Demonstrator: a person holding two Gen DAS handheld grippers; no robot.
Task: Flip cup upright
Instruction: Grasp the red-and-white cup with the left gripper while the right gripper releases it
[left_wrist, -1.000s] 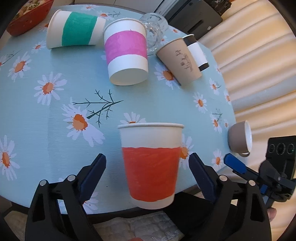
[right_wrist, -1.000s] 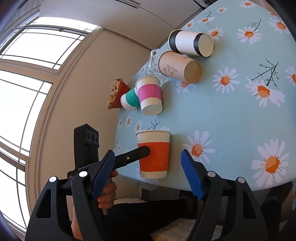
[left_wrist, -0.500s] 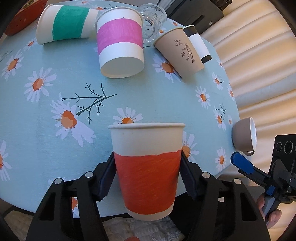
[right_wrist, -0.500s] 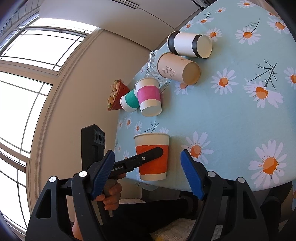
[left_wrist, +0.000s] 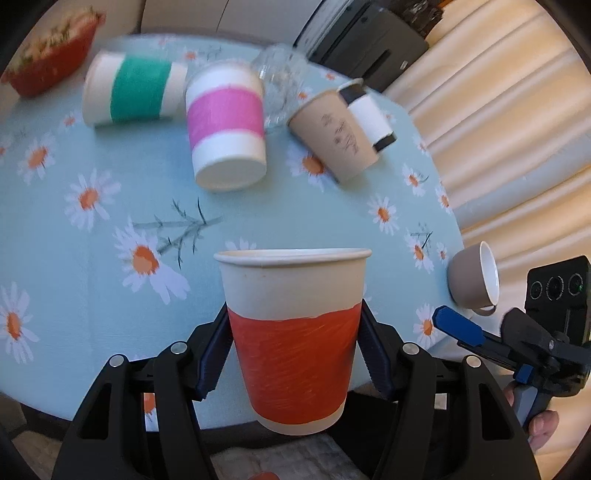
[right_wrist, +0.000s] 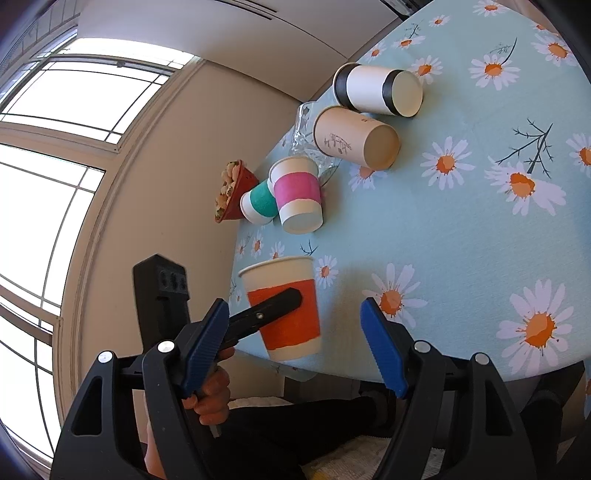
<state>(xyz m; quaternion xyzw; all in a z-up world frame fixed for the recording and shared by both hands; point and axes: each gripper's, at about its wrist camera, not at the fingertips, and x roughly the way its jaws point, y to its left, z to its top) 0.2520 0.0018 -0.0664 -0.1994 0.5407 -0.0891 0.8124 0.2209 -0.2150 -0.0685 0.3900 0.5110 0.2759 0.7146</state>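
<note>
Left gripper (left_wrist: 295, 347) has its blue pads pressed against both sides of the orange-banded paper cup (left_wrist: 293, 332), mouth up, rim level, held at the near edge of the round table (left_wrist: 92, 266) with its base over the edge. From the right wrist view the same cup (right_wrist: 284, 306) stands upright with one black finger (right_wrist: 273, 302) of the left tongs lying across its orange band.

Right gripper (right_wrist: 295, 343) sits wide apart, nothing between its blue pads, just off the table's edge and beside the cup. In the left view it pokes in from the right (left_wrist: 458, 328).

Out on the daisy-print cloth: a pink-banded paper cup (left_wrist: 225, 129) on its side, base toward the camera, touching a green-banded paper cup (left_wrist: 133, 92), also on its side. Behind them, a clear glass (left_wrist: 280, 77). Next over, a tan paper cup (left_wrist: 332, 133) on its side with a small dark drawing and some lettering, too blurred to read. Beside it, a white cup with black bands (left_wrist: 369, 110), also lying down. A red bowl (left_wrist: 51, 55) of food sits far left. A grey teacup (left_wrist: 474, 280) lies tipped at the right edge.
</note>
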